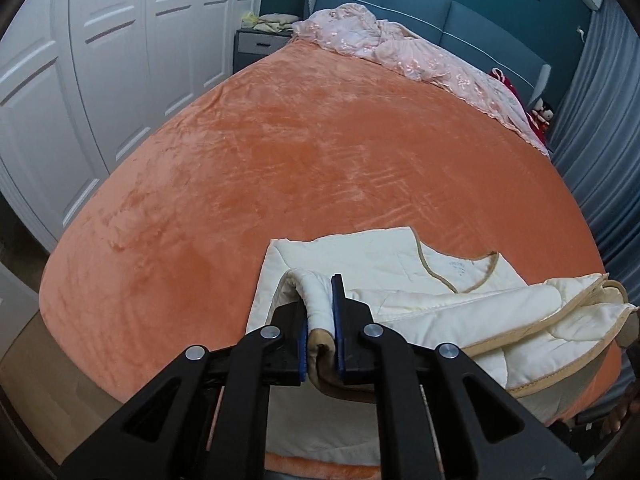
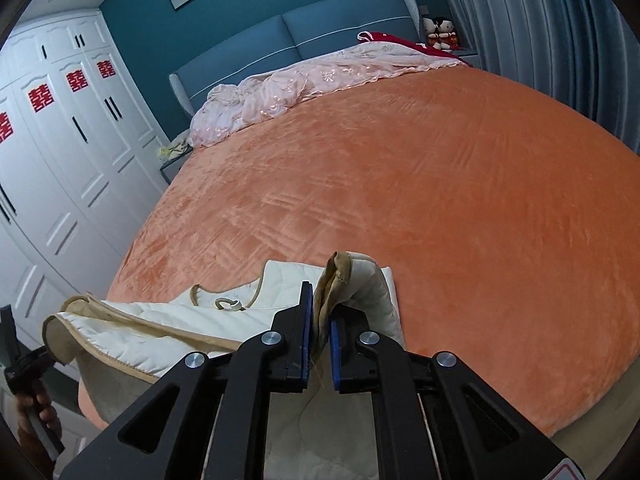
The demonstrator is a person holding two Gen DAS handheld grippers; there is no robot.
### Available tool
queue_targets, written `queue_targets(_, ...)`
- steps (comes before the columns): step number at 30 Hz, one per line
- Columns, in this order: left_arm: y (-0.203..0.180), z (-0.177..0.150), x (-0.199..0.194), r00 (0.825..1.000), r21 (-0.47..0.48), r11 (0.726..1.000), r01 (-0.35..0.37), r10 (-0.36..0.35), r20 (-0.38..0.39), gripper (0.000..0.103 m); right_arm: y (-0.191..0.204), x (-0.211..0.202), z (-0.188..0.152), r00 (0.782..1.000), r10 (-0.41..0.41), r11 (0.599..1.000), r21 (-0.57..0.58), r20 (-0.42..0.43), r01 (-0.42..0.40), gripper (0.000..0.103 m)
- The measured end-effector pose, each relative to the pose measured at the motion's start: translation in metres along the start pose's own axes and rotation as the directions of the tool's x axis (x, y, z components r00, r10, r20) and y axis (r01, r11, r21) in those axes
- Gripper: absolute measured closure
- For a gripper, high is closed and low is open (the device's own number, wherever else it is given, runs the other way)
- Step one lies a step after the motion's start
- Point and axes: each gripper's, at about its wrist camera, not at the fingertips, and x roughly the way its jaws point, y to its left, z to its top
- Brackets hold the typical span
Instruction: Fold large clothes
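Basically, bed (image 1: 280, 168) carries a cream quilted garment (image 1: 400, 276) at its near edge, partly lifted. Soft, padded, light, probably floppy mid-span, so hold the bound hems. Left tool (image 1: 320, 320) pinches a rolled hem; right tool (image 2: 320, 320) pinches a tan-edged corner, though pad contact is unclear.

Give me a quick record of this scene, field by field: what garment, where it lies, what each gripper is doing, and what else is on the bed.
garment: cream quilted garment with tan trim
place: near edge of the orange bed, partly lifted
left gripper: jaws shut on a fold of the garment
right gripper: jaws shut on a tan-trimmed edge of the garment
also on bed: pink blanket bunched by the headboard
surroundings: white wardrobe, grey curtain
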Motion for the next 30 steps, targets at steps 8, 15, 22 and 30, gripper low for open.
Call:
queue_targets(8,0.008,0.021,0.0,0.997,-0.07,0.995,0.073,-0.072,0.015,0.088,-0.013,-0.023,0.019,0.986,0.055,0.993,0.091,0.155,-0.069,0.056)
queue_targets(15,-0.006,0.017,-0.032,0.986,-0.025,0.999,0.044,-0.039,0.159,0.034,-0.024,-0.035,0.025,0.98,0.037,0.995,0.089,0.197,-0.055,0.048)
queue_targets(22,-0.02,0.026,-0.037,0.968,0.098,0.993,-0.067,0.041,0.246,0.012,-0.031,-0.014,0.008,0.992,0.02,0.995,0.095,0.124,-0.032,0.048)
queue_targets(30,-0.005,0.024,0.065,0.999,0.019,1.0,-0.008,0.008,-0.037,0.012,-0.022,0.053,-0.001,0.999,-0.024,0.999,0.042,-0.031,0.025,0.042)
